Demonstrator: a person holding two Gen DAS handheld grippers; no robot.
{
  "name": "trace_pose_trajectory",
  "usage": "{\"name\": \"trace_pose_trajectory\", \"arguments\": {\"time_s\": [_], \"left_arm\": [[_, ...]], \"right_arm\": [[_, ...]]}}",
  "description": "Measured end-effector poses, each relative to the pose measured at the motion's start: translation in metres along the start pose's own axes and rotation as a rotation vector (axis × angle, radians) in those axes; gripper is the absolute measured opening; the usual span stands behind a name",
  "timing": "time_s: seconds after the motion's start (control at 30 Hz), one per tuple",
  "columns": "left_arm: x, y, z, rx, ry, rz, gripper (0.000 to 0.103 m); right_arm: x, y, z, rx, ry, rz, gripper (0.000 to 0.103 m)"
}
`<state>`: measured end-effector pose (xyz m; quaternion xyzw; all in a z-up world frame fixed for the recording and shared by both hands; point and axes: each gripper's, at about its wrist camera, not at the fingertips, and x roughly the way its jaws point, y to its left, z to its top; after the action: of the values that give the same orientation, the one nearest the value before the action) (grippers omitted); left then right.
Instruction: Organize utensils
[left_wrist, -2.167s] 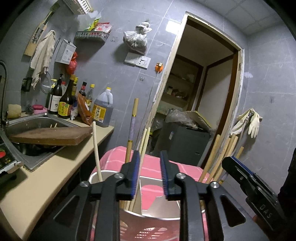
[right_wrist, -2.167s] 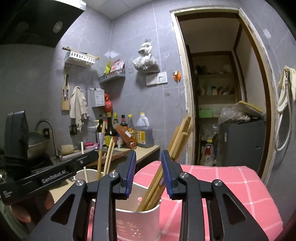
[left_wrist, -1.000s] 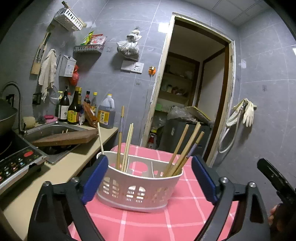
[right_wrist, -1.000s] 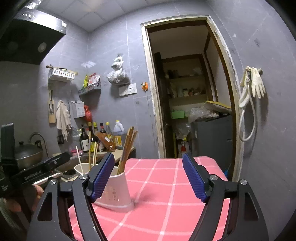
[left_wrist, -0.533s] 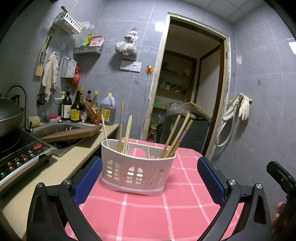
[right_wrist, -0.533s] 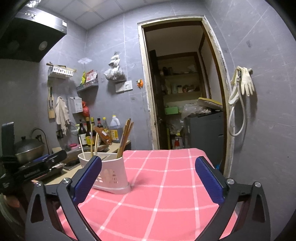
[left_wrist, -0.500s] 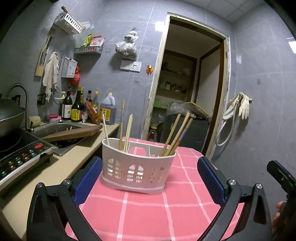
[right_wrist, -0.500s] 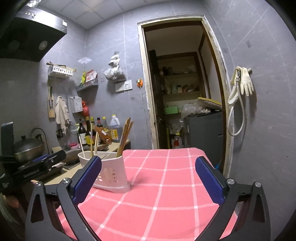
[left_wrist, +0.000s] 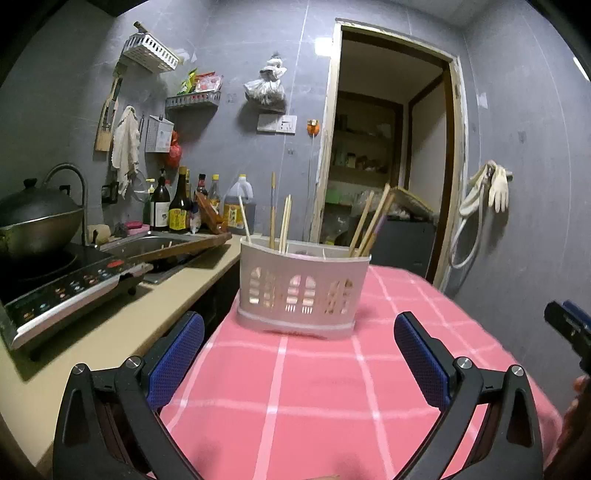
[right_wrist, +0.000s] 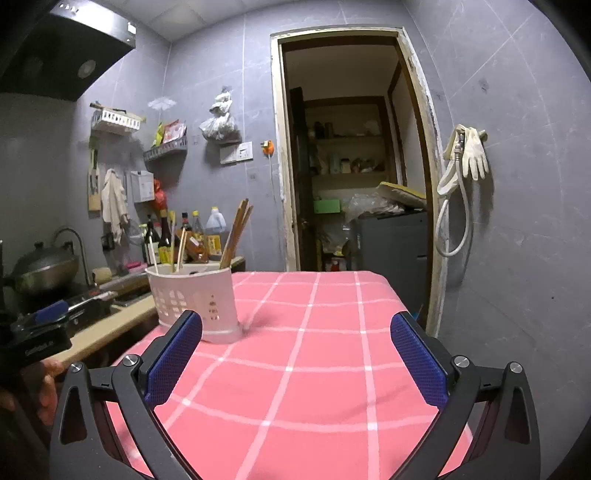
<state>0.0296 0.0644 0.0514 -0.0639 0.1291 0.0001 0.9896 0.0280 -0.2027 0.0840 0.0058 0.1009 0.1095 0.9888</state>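
Note:
A white slotted utensil holder (left_wrist: 301, 291) stands on the far left part of the pink checked tablecloth (left_wrist: 314, 387). Several wooden chopsticks (left_wrist: 282, 223) stand upright in its left section and more chopsticks (left_wrist: 371, 221) lean in its right section. My left gripper (left_wrist: 298, 354) hangs open in front of the holder, well short of it, nothing between its blue pads. In the right wrist view the holder (right_wrist: 194, 297) sits ahead to the left; my right gripper (right_wrist: 295, 358) is open over bare tablecloth (right_wrist: 306, 369). The other gripper shows at each view's edge.
A beige counter (left_wrist: 110, 332) runs along the left with an induction cooker (left_wrist: 66, 288), a wok (left_wrist: 35, 221), a sink with a wooden board (left_wrist: 173, 247) and bottles (left_wrist: 177, 210). An open doorway (left_wrist: 384, 166) lies behind the table. Gloves and a hose (right_wrist: 465, 162) hang on the right wall.
Both grippers, earlier narrow above the holder's chopsticks, have opened wide and drawn back and down from the holder, which now stands smaller and farther off on the cloth.

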Motion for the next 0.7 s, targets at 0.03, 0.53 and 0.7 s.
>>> {"name": "trace_pose_trajectory", "arguments": {"time_s": [0.03, 0.53, 0.7], "left_arm": [[-0.001, 0.0, -0.004, 0.004, 0.005, 0.006, 0.101], [-0.013, 0.006, -0.031, -0.016, -0.012, 0.044, 0.101], [-0.014, 0.004, -0.032, -0.008, -0.014, 0.041, 0.101]], "right_arm": [[-0.001, 0.001, -0.003, -0.005, -0.003, -0.005, 0.103], [-0.01, -0.001, -0.029, -0.013, 0.004, -0.064, 0.103], [-0.011, -0.002, -0.031, -0.01, 0.009, -0.064, 0.103]]}}
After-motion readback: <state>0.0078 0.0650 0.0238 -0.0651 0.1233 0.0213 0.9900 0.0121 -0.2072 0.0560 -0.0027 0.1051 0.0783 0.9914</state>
